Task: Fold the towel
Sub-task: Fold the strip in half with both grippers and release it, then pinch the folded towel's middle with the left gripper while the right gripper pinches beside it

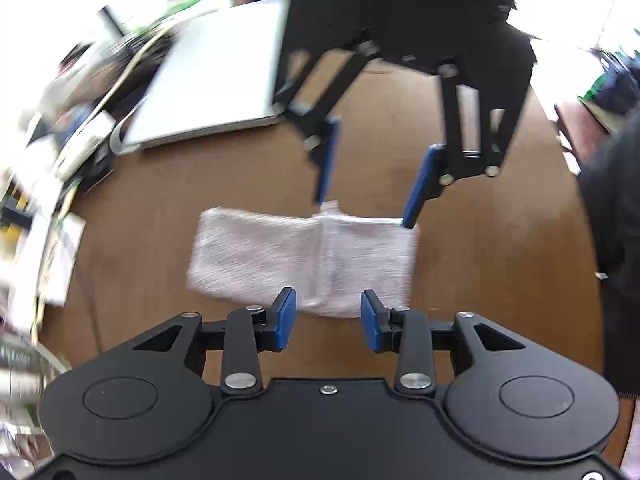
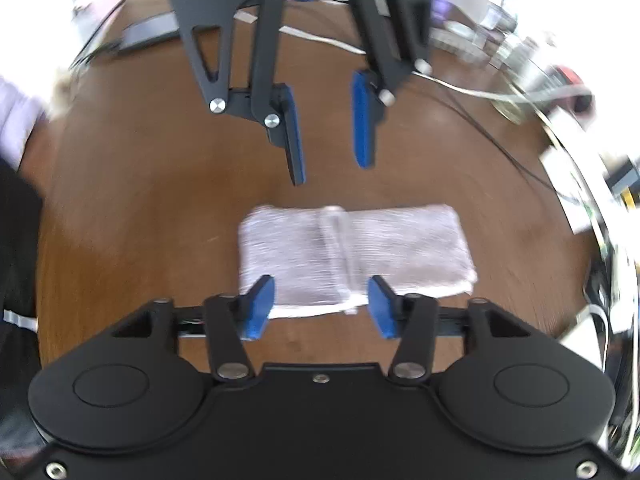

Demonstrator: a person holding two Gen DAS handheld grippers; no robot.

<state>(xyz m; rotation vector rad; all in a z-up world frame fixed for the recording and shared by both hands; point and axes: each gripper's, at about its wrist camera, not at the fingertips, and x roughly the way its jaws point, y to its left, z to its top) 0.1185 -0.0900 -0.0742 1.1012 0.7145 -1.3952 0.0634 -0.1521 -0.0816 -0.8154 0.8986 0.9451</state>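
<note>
Left wrist view. Left gripper point(image 1: 328, 320): blue pads parted, nothing between them, poised over the near long edge of the towel without pressing on it. Towel point(image 1: 280, 260): white, folded to a flat oblong, laid on the brown wooden table point(image 1: 140, 240) about mid-surface, a raised seam running across its middle. Right gripper point(image 1: 370, 184): seen opposite, black linkage, blue pads spread, tips just at the towel's far edge near its right corner; contact not determinable through blur. White flat board point(image 1: 216, 68): lying toward the far left of the table, beside blurred clutter and a cable. Dark sleeve point(image 1: 616, 240): at the right edge of the table.

Right wrist view. Right gripper point(image 2: 320, 306): pads well apart, empty, straddling the towel's point(image 2: 400, 240) near hemmed edge; fabric between the fingers, not pinched. Left gripper point(image 2: 332, 136): facing from the far side, pads separated, tips raised clear of the towel's far edge, bare table point(image 2: 140, 200) visible beneath. Cables point(image 2: 480, 120): trailing across the far right of the table toward blurred clutter.
</note>
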